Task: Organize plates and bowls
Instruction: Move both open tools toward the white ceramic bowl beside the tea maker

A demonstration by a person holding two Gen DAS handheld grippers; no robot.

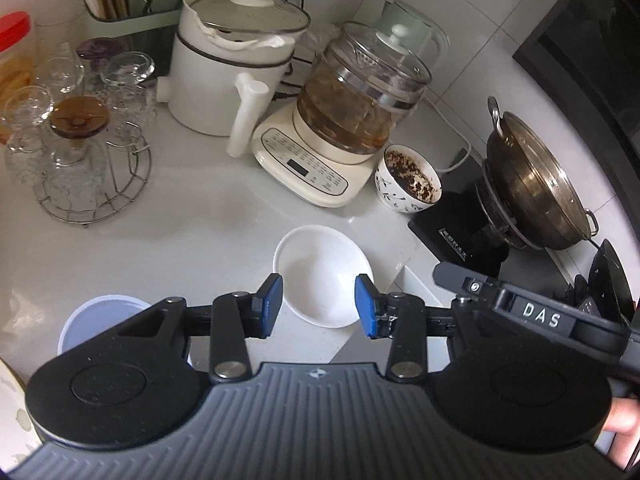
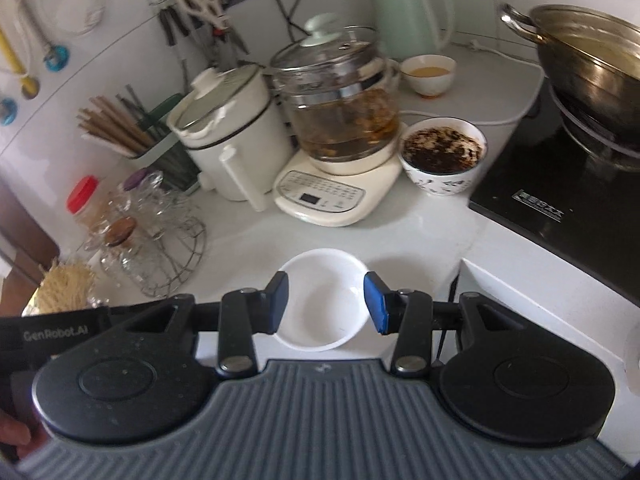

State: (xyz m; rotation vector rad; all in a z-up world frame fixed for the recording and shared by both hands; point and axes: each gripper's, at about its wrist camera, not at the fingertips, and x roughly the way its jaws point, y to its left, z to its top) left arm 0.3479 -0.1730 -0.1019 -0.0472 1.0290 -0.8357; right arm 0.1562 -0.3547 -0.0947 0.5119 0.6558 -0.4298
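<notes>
A white shallow bowl (image 1: 320,268) (image 2: 324,280) lies empty on the white counter near its front edge. My left gripper (image 1: 320,307) hovers above and just short of it, jaws apart, nothing between the blue pads (image 1: 269,306). My right gripper (image 2: 327,304) also stands open over the same bowl, its pads (image 2: 378,306) clear of the rim. A patterned bowl (image 1: 408,180) (image 2: 442,156) with dark residue sits beside the kettle base. A small bowl (image 2: 428,74) of yellow liquid stands further back. A pale blue bowl (image 1: 100,316) is half hidden by my left gripper's body.
Behind the bowl stand a white cooker pot (image 1: 232,64), a glass kettle on a cream base (image 1: 352,120) and a wire rack of glasses (image 1: 88,152). A steel wok (image 1: 540,184) sits on a black hob (image 2: 560,184) to the right. A person's hand (image 1: 624,432) grips the handle.
</notes>
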